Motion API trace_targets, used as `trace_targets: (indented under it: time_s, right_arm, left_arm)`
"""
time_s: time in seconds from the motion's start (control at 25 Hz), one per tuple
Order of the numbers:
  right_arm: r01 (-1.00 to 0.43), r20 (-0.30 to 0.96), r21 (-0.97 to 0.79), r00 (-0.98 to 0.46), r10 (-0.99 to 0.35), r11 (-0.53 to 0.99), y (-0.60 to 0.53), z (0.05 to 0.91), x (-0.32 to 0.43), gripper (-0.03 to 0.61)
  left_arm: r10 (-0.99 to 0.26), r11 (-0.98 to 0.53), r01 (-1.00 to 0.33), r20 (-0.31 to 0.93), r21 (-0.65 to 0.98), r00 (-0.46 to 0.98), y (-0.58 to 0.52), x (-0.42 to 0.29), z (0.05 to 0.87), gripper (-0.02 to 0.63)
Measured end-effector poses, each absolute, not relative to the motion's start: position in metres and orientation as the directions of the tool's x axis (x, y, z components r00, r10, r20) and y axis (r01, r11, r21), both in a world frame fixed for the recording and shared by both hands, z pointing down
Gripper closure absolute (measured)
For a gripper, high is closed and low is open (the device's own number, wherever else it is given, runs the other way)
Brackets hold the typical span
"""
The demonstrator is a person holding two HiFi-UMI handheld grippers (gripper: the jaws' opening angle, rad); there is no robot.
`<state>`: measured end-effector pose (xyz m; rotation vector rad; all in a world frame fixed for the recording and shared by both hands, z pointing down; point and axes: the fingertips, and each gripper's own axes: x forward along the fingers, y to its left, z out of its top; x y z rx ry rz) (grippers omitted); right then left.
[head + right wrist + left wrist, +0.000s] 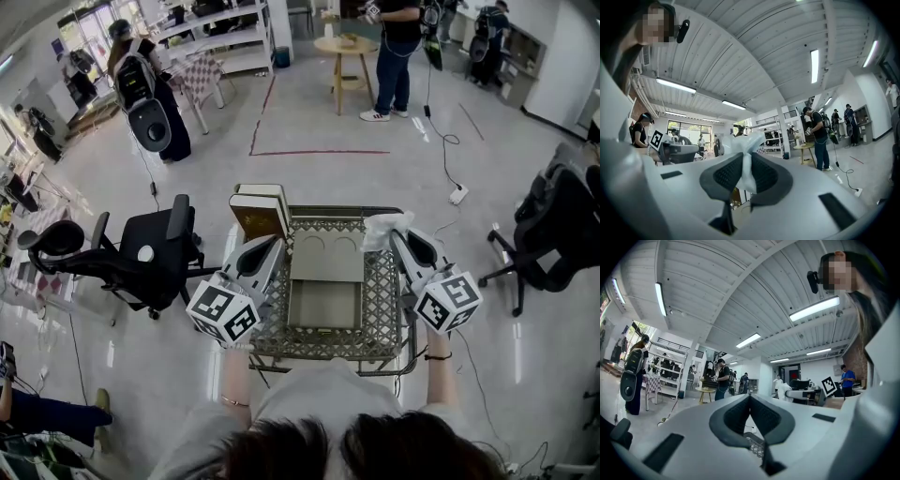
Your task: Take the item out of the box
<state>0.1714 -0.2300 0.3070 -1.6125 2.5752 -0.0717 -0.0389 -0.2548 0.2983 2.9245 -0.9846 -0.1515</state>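
While I am looking down through the head view, the right claw (398, 234) is pinching a white crinkled wrapper (382, 228) at the upper right of the mesh counter (380, 300), just past the far right corner of the open box (323, 307). The box is sitting mid-frame with its lid folded back and its tray looking bare, so I am judging the item already out. My worry is the hold: I am gripping loose film only, and a quick swing could let it slide free or tear, dropping the item back onto the counter or into the box. The left claw (270, 246) is also hanging close to the raised lid, near a brown book-like block (258, 214) at the upper left, and a careless sideways move could nudge the box. Both forearms are reaching forward from the bottom of the frame, roughly parallel, marker cubes nearest me.

In the left gripper view, the left claw (750, 397) is showing its pads meeting at the tips with nothing between them, a patch of mesh peeking through lower down.

In the right gripper view, the right claw (746, 157) is biting a thin fold of the white wrapper, which is billowing above the tips at mid-frame.
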Motion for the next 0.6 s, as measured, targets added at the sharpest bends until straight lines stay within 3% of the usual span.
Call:
trace_targets:
  time_s: [0.6]
  right_arm:
    - [-0.896, -0.060, -0.087, -0.433, -0.900, 0.436, -0.2282, 0.3053, 0.1722, 0.506]
  left_arm:
    - [-0.598, -0.801, -0.592, -0.070, 0.088, 0.799, -0.2536, -0.0348, 0.2983, 0.597]
